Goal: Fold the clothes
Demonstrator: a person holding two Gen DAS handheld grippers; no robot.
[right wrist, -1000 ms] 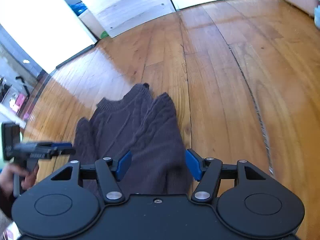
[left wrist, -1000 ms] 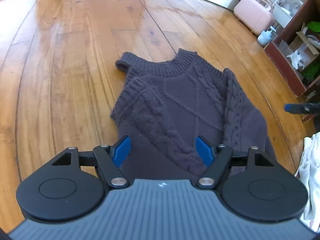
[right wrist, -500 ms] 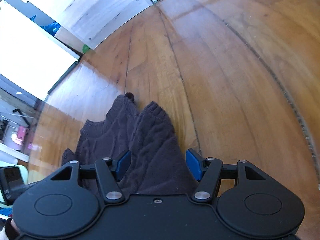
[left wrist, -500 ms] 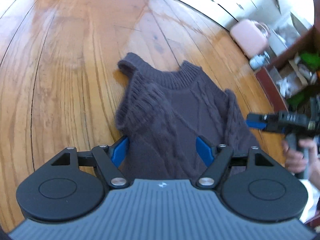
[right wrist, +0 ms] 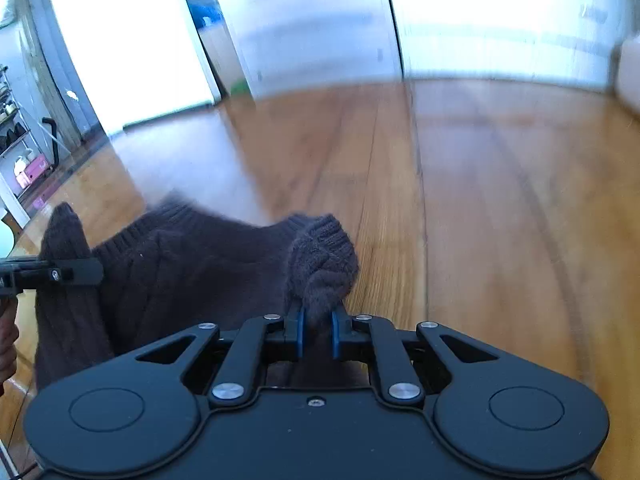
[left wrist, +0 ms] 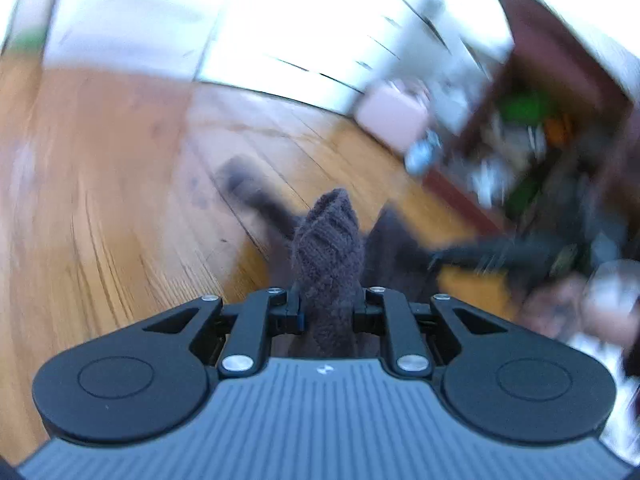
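Wooden floorboards [right wrist: 500, 216] fill the ground of both wrist views, with bright white doors and walls blurred behind, a pink case [left wrist: 394, 118] and a dark wooden shelf unit [left wrist: 560, 120] smeared at the right of the left wrist view. A dark grey-brown cable-knit sweater [right wrist: 192, 264] is seen partly raised from the floor, its ribbed collar toward the far side. The left gripper [left wrist: 329, 306] is seen with its jaws closing, a thick bunched fold of the knit pinched between them and standing up ahead of them. The right gripper [right wrist: 318, 330] is likewise closing, its blue pads pressed on a rounded bunch of cable knit at the sweater's right edge. In the right wrist view the left gripper is also shown at the far left, clamped on the opposite edge, with part of a hand [right wrist: 8, 344] below it. The garment is thus stretched crosswise between the two grippers, its long axis running away from both toward the collar, and neither hand is clearly the nearer. The coming move is judged to turn on that axis: the gripped near edge would probably have to be carried forward, level and together, toward the collar, or the fold would be skewed. Heavy motion blur prevents finer detail from being told.
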